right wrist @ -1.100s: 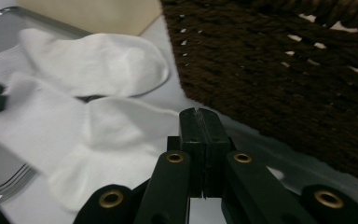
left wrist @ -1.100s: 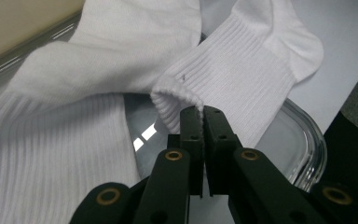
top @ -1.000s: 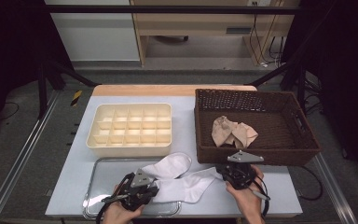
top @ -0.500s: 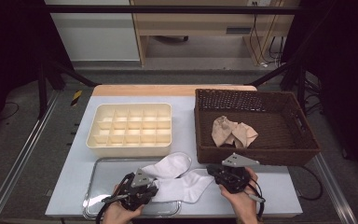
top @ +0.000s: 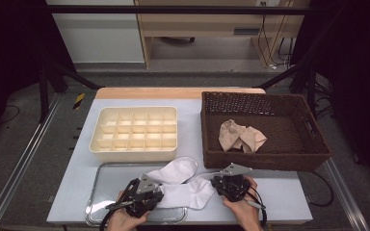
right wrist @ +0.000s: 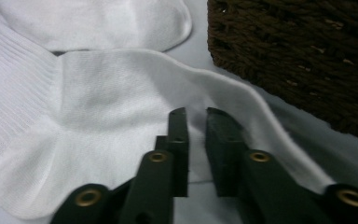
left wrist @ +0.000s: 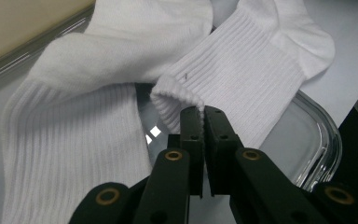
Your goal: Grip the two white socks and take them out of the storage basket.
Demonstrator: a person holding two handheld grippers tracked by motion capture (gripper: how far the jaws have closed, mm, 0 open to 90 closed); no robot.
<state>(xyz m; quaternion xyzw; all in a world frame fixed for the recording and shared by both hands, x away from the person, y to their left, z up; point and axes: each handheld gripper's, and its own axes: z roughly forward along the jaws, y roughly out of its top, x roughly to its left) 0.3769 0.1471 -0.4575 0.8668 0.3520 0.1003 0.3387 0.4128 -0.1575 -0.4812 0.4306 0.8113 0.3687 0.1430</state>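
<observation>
Left gripper view showed the left gripper (left wrist: 204,110) with its jaws pinched tight on the ribbed cuff of the white sock (left wrist: 242,70), likely to pin that end. Right gripper view showed the right gripper (right wrist: 196,112) with a narrow gap between its jaws, which had just been opening, fabric at the toe end lying between them without being pressed. Beyond both grippers a second sock (top: 176,170) lay partly under the first, over the metal tray (top: 107,179) on the desk (top: 289,192). Just past the right gripper stood the wicker basket (top: 265,156). The held sock looked clean, soft, limp.
</observation>
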